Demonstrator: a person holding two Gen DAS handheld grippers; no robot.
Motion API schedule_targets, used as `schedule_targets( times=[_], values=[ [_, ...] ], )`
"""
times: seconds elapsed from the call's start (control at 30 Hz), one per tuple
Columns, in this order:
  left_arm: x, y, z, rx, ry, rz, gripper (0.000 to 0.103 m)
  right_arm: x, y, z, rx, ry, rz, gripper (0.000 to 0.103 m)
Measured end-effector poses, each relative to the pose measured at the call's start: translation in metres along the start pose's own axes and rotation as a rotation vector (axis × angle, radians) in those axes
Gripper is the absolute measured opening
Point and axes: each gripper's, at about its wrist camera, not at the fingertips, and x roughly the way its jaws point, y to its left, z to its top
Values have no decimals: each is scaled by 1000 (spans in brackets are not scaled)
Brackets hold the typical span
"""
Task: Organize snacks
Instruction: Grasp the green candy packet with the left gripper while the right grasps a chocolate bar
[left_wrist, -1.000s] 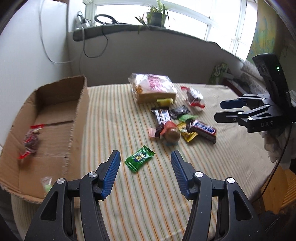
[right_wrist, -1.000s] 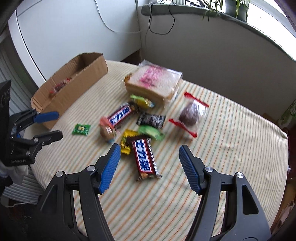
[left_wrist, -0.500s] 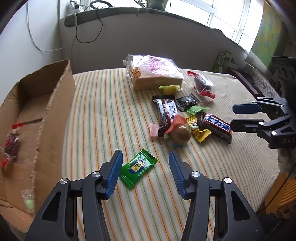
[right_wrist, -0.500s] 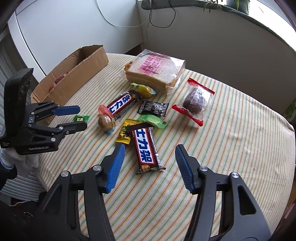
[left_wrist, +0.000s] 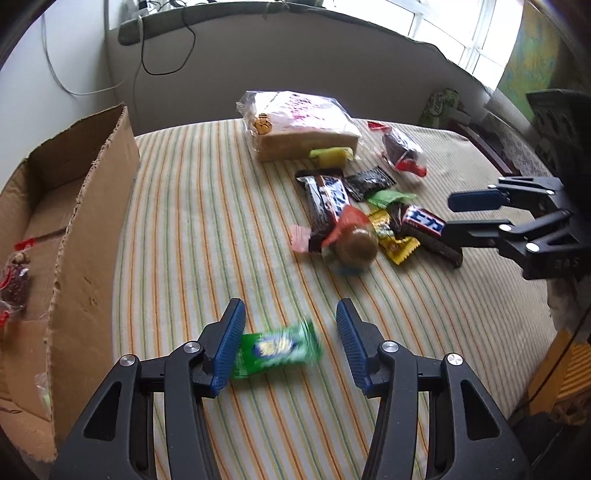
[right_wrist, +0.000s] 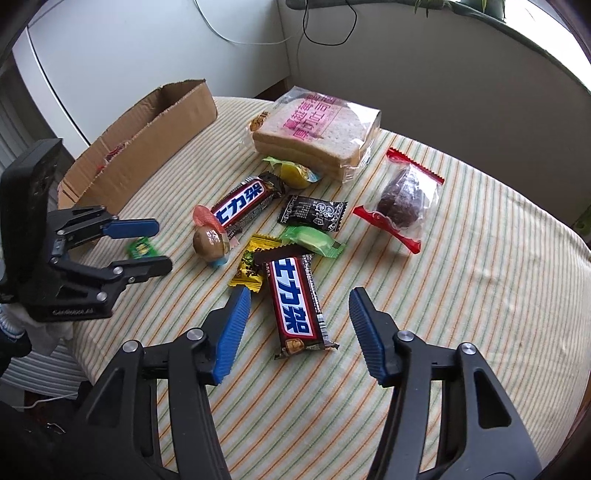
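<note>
Your left claw (left_wrist: 290, 341) stands wide, low over the striped table (left_wrist: 207, 229), with the green candy (left_wrist: 275, 349) lying between its pads and nothing gripped yet; the wrapper looks to touch the left pad (left_wrist: 229, 347), though blur makes contact hard to confirm. Your right claw (right_wrist: 297, 332) is also wide and empty, straddling the near chocolate bar (right_wrist: 293, 301) at the table's near edge. The box (left_wrist: 85, 236) sits along the left edge beside the left claw, its tall cardboard wall close by. The rest of the snacks cluster mid-table: bread (right_wrist: 317, 127), second bar (right_wrist: 242, 206), black packet (right_wrist: 314, 214), yellow candy (right_wrist: 249, 267), a round brown sweet (right_wrist: 208, 242), red-sealed bag (right_wrist: 400, 201). Risks, as judgement: the green candy is flat and slick, so a close from this height may pinch only the crimped end or skid it out from the pads; closing off-centre could push it toward the box wall. Lifting toward the box, the left finger may catch the wall's torn rim. The right claw could drag the yellow candy, which lies against the bar. Hard to read: the green candy's print is smeared by motion; the box floor is mostly cut off, showing only a red-tied packet (left_wrist: 14, 280) and something pale near the near corner; the bar's far end sits under the light green wrapper (right_wrist: 314, 240).
</note>
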Motion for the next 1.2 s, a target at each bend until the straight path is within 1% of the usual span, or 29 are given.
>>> schedule_targets(
  times=[0.07,0.17,0.2,0.27,0.3,0.33,0.4,0.43,0.47,0.5,0.6,0.67,0.77,0.9,1.0,1.07,1.1,1.13,1.2],
  values=[
    [-2,0,-1,6,3,3,48,4,0,0,-3,9,-3,58],
    [-7,2,-1,-1,-5,-15,48,7,1,-1,-10,14,-12,58],
    [-9,2,-1,-4,-12,-8,48,8,1,-1,-10,15,-13,57],
    [-14,0,-4,2,-23,13,48,9,0,-1,-6,16,-12,57],
    [-19,-1,-7,2,-36,43,48,9,0,-1,-5,15,-13,57],
    [-21,-2,-9,-2,-46,57,48,9,0,-1,-5,14,-13,57],
    [-29,-1,-16,-38,-69,97,48,10,-1,0,-3,13,-13,57],
    [-31,1,-18,-54,-67,99,48,11,-1,0,-3,13,-13,57],
    [-30,2,-20,-73,-52,93,48,11,-1,0,-4,14,-14,57],
    [-28,3,-25,-105,-32,65,48,12,-2,1,-4,16,-15,57],
    [-24,3,-30,-147,1,29,48,15,-4,1,1,22,-15,57],
    [-22,5,-28,-176,0,7,48,16,-5,2,4,23,-18,57],
    [-18,4,-21,-195,-3,1,48,18,-5,5,11,21,-15,57],
    [-12,-6,-15,-154,-20,20,48,18,-5,5,10,22,-13,57],
    [-8,-15,-15,-111,-27,60,48,21,-7,5,17,27,-11,57],
    [-7,-18,-15,-90,-28,74,48,22,-8,5,21,30,-4,52],
    [-7,-19,-16,-78,-29,81,46,24,-8,7,21,33,0,47],
    [-7,-20,-17,-66,-30,96,42,26,-7,7,19,36,-1,46],
    [-8,-18,-18,-64,-32,102,37,29,-4,8,8,40,-9,45]
  ],
)
